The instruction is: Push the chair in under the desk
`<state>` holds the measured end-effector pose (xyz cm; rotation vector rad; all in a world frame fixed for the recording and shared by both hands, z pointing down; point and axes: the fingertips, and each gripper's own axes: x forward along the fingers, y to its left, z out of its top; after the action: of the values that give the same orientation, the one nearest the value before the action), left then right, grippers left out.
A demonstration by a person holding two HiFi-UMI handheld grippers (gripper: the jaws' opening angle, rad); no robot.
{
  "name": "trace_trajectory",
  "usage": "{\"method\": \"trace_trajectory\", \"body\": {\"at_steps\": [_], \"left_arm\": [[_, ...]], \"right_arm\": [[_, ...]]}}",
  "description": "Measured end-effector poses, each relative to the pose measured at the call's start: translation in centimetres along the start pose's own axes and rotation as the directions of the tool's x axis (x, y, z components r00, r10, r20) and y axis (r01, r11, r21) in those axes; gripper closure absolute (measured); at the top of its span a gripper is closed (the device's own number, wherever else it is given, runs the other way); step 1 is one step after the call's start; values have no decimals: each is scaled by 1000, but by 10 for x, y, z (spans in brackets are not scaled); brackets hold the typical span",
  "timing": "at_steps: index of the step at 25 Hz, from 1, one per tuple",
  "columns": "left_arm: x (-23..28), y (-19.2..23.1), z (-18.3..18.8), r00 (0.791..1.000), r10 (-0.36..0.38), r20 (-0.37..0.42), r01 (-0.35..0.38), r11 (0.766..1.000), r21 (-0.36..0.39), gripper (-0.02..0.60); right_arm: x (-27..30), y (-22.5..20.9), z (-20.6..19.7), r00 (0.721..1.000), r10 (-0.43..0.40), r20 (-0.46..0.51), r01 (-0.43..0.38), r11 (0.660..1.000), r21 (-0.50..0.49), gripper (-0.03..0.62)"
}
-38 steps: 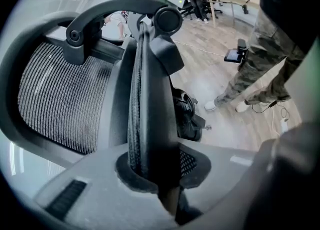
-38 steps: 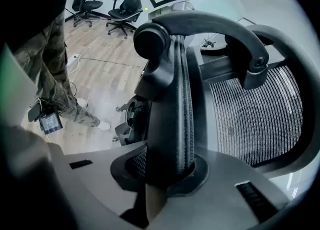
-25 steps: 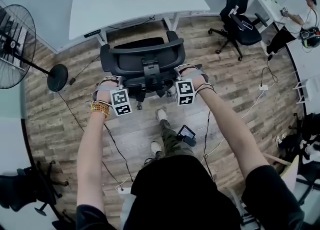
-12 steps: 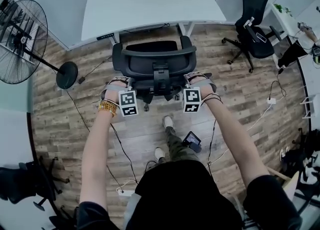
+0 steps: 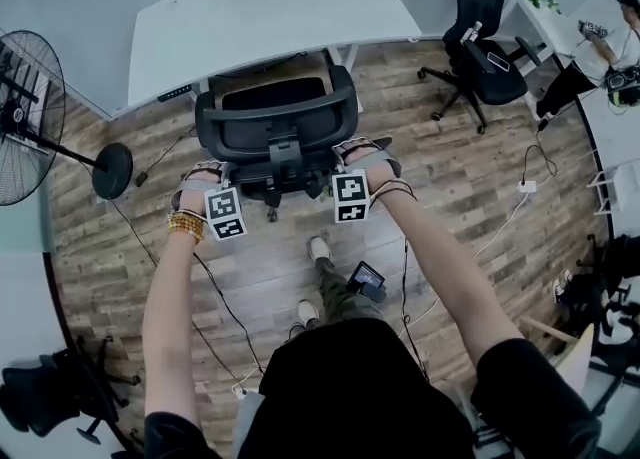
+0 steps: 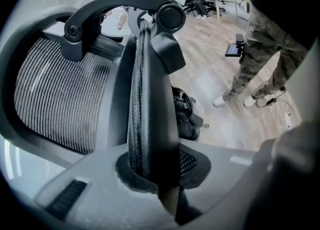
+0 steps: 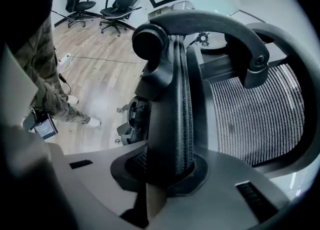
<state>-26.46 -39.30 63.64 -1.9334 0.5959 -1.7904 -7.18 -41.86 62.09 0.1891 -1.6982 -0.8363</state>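
Note:
A black mesh office chair (image 5: 272,115) stands with its seat facing the white desk (image 5: 262,19), the front of the seat at the desk's near edge. In the head view my left gripper (image 5: 204,171) holds the left edge of the backrest and my right gripper (image 5: 358,153) holds the right edge. In the left gripper view the padded backrest edge (image 6: 149,119) runs up between the jaws, and my left gripper (image 6: 156,174) is shut on it. The right gripper view shows the same: my right gripper (image 7: 167,174) is shut on the backrest edge (image 7: 172,119).
A standing fan (image 5: 32,112) is at the left of the desk. A second black chair (image 5: 482,42) and a person (image 5: 600,47) are at the right. Cables (image 5: 225,297) trail over the wood floor. Another chair's base (image 5: 50,397) sits at the bottom left.
The chair has rolled forward towards the desk with both grippers still on its backrest; its seat now reaches the desk's edge.

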Motion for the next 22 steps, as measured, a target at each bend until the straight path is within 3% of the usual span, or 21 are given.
{"method": "trace_trajectory", "body": {"at_steps": [22], "left_arm": [[41,65,14,1000,-6,-13,6,1000,-9,535]], "right_arm": [[34,-55,-48,1000,2,12,-1,1000,-12,545]]}}
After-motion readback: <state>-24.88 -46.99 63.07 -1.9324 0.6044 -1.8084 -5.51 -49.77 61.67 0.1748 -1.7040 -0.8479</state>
